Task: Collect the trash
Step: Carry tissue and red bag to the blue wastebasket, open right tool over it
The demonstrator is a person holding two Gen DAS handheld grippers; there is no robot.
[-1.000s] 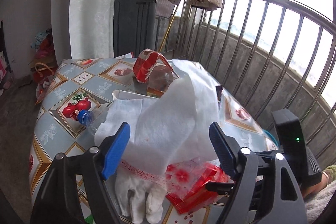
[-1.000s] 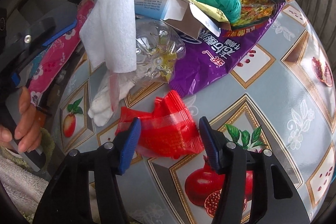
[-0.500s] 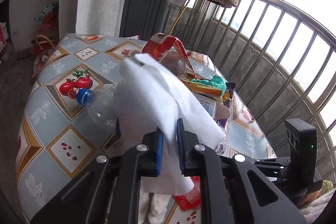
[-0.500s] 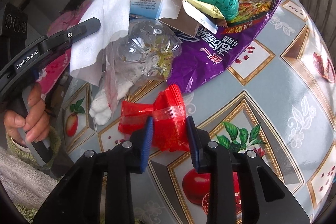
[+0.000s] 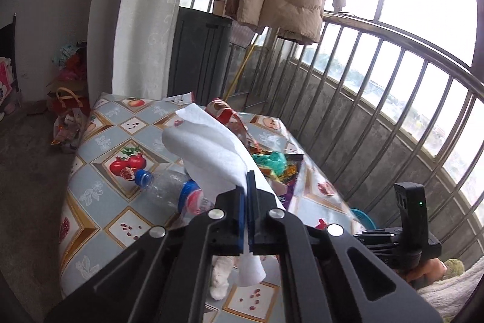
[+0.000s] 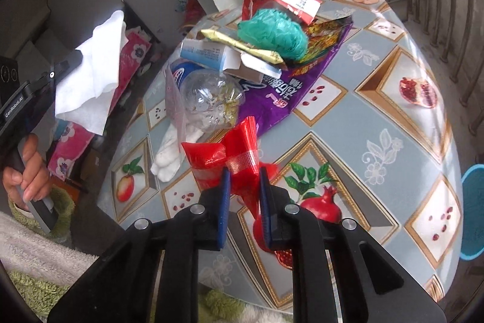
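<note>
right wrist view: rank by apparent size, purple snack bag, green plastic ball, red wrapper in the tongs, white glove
1. purple snack bag, partly covered by other trash
2. red wrapper, though it sits nearest the camera, so that inflates it
3. green plastic ball, close to the wrapper; not sure of that order
4. white glove, partly hidden

From the left gripper (image 5: 246,196) we looked across the table (image 5: 99,196) toward the balcony railing (image 5: 378,99). From the right gripper (image 6: 243,189) we looked steeply down, close. Both views shared the clear bottle (image 5: 169,186) and table.
</note>
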